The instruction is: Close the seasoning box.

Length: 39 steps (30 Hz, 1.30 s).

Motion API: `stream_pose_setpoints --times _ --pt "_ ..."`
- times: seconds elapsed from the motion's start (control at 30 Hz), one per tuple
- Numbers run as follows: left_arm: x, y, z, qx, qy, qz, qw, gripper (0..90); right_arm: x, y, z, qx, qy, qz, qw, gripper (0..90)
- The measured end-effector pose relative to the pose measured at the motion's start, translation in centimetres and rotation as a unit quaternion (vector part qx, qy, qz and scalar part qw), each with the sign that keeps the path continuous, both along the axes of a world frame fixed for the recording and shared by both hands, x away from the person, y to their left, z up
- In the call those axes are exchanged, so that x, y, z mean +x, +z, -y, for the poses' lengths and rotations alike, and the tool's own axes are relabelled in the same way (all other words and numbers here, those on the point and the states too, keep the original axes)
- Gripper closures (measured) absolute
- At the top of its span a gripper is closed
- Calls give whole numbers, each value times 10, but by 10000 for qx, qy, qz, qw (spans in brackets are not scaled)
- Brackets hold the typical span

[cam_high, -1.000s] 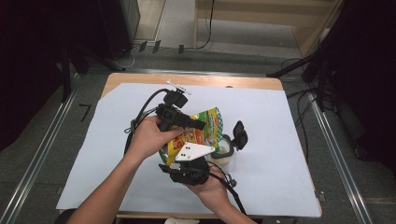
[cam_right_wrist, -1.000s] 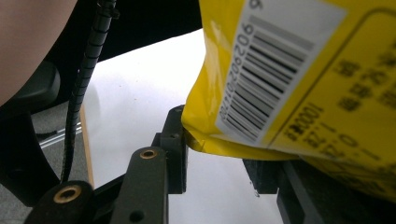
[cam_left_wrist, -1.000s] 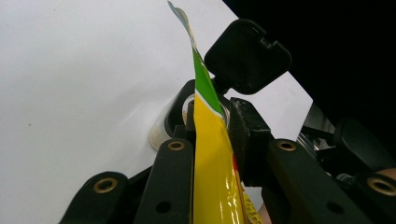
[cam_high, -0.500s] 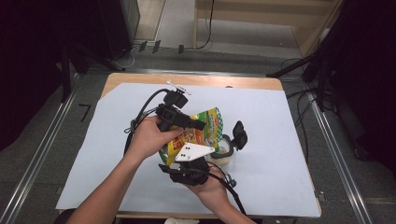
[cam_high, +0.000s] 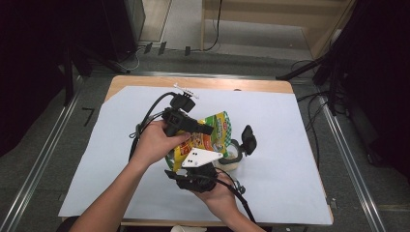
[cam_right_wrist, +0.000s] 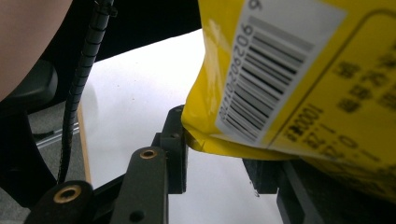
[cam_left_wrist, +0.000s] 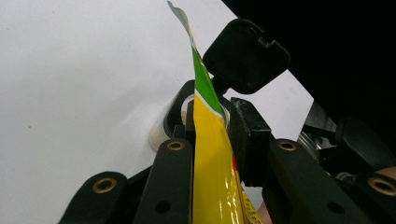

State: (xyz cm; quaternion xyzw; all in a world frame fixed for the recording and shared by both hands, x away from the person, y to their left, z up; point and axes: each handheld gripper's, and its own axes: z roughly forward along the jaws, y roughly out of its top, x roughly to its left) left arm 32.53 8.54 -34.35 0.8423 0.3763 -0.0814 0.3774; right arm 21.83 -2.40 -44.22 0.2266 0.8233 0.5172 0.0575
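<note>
The left gripper (cam_high: 205, 129) has its fingers (cam_left_wrist: 175, 154) clamped flat on the upper part of a yellow-and-green snack pouch (cam_high: 209, 137), which hangs above the middle of the counter (cam_high: 290, 145), over its white sheet. The pouch is thin glossy film, so it probably weighs little, crumples easily and slides under a light pinch; the flat sealed edge, where the film is doubled, looks like the safest place to hold it.

Below, the right gripper (cam_high: 193, 166) has its fingers (cam_right_wrist: 175, 140) around the pouch's lower corner, by the barcode. They appear to press on it, though the far finger is mostly hidden behind the film, so the grip is hard to confirm.

To the right, just beside the pouch, stands a small pale container (cam_high: 232, 159) with its black hinged lid (cam_high: 248, 138) flipped up. That lid rises close to the pouch and could catch the film when it is tipped or lowered. The grippers' cables trail near the hands.
</note>
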Motion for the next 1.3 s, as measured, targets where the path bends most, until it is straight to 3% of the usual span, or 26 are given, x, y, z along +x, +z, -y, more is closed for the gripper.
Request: stream_pose_setpoints --times 1.03,1.3 --pt "-4 5 2 -16 -42 38 10000 771 -2 0 0 125 -26 -56 9999 659" --pt "1 2 0 -120 -73 -102 9998 775 -3 3 0 99 -44 -117 9999 658"
